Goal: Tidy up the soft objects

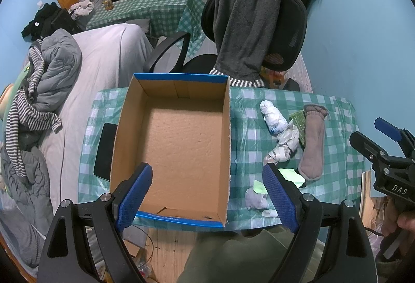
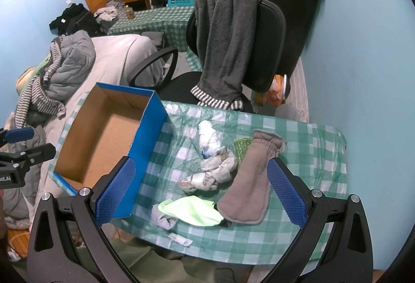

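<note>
A: Well, the checked counter (image 2: 298, 226) fills the lower half of the right wrist view; where is the box?

B: The empty cardboard box (image 1: 179, 143) sits centre frame in the left view, the left gripper (image 1: 207, 195) over its near edge, fingers apart, holding nothing.

A: And the soft things?

B: Right of the box: grey sock (image 2: 249, 179), crumpled white bags (image 2: 215, 161), neon-green cloth (image 2: 194, 210). The right gripper (image 2: 202, 195) hovers above them, fingers wide.

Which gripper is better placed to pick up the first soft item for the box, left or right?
Right. The right gripper is open above the brown sock and green cloth. The left gripper, also open, faces the empty box.
</note>
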Action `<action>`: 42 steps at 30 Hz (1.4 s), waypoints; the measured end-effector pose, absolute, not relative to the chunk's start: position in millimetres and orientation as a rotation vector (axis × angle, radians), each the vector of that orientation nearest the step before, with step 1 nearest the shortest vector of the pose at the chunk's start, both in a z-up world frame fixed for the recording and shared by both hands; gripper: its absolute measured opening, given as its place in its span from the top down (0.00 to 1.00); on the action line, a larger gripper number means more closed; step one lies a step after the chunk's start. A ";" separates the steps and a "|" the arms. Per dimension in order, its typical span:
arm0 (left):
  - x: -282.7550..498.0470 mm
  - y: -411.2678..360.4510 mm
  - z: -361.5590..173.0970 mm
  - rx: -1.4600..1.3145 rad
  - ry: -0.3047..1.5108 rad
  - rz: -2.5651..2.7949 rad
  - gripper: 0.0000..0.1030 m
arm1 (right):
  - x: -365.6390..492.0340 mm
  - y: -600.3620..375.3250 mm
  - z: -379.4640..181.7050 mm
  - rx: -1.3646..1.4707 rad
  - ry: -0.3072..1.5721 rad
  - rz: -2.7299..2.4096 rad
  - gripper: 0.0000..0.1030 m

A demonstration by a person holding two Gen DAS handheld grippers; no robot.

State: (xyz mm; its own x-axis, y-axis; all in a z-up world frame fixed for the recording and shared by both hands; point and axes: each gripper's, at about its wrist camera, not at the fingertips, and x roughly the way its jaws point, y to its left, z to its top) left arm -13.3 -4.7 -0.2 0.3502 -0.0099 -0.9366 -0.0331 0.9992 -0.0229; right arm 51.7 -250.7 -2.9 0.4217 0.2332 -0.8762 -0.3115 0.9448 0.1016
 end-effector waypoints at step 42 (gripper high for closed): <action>-4.9 -41.8 -16.5 0.016 1.247 -0.044 0.15 | 65.7 -284.1 -30.6 -0.091 1.173 0.268 0.02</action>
